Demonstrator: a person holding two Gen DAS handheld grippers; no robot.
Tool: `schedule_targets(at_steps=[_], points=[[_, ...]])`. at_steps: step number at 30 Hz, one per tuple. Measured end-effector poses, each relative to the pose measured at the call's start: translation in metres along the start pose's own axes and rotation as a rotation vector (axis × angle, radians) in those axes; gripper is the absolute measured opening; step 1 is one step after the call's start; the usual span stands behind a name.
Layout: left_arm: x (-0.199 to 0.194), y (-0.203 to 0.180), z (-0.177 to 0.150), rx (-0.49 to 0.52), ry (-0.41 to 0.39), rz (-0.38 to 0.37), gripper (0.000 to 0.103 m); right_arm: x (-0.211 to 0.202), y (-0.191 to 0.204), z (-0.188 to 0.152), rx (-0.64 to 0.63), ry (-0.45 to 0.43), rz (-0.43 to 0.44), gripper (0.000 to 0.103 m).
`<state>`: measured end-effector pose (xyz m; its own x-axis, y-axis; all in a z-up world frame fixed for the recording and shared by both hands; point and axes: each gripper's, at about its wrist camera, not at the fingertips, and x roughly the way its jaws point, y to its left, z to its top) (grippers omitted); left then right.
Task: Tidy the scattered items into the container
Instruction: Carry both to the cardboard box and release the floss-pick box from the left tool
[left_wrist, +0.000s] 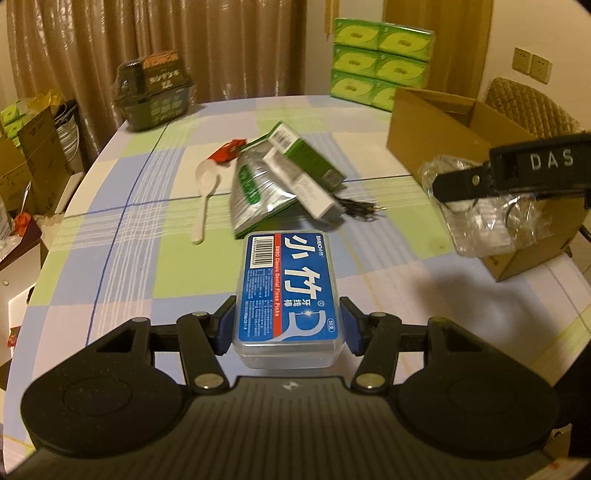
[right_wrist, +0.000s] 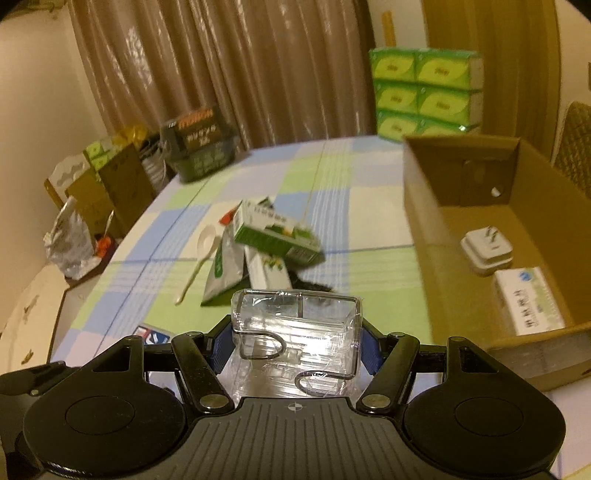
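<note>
My left gripper (left_wrist: 288, 325) pinches a floss box (left_wrist: 287, 295) above the table's (left_wrist: 122, 229) near part; my right gripper (right_wrist: 295, 343) clamps a clear wrapped holder (right_wrist: 295, 332) just left of the carton's (right_wrist: 421, 229) open rim. Inside lie two things: a plug (right_wrist: 487, 251) and a white box (right_wrist: 528, 304). Ahead, one spoon (left_wrist: 205, 192), one foil pouch (left_wrist: 255, 192) and two green boxes (left_wrist: 306, 155) pile mid-table; bare cloth surrounds them.

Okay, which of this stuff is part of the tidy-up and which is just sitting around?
Part of the job:
cardboard box
floss pick case, in left gripper
clear wrapped packet, in right gripper
white spoon
green carton
silver pouch

Just lying about:
green tissue packs
dark basket
curtain
</note>
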<state>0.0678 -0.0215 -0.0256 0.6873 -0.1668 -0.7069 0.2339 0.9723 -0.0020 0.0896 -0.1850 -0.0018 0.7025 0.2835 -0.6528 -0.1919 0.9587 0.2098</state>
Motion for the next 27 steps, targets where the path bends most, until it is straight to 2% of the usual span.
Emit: schedule_targets(at_steps=[12, 27], points=[[-0.013, -0.051, 0.031, 0.055, -0.049, -0.093, 0.051, -0.048, -0.049, 0.015, 0.018, -0.094, -0.081, 0.064], [-0.011, -0.140, 0.085, 0.148, -0.120, -0.250, 0.051, -0.088, -0.154, 0.031, 0.110, -0.162, -0.233, 0.064]])
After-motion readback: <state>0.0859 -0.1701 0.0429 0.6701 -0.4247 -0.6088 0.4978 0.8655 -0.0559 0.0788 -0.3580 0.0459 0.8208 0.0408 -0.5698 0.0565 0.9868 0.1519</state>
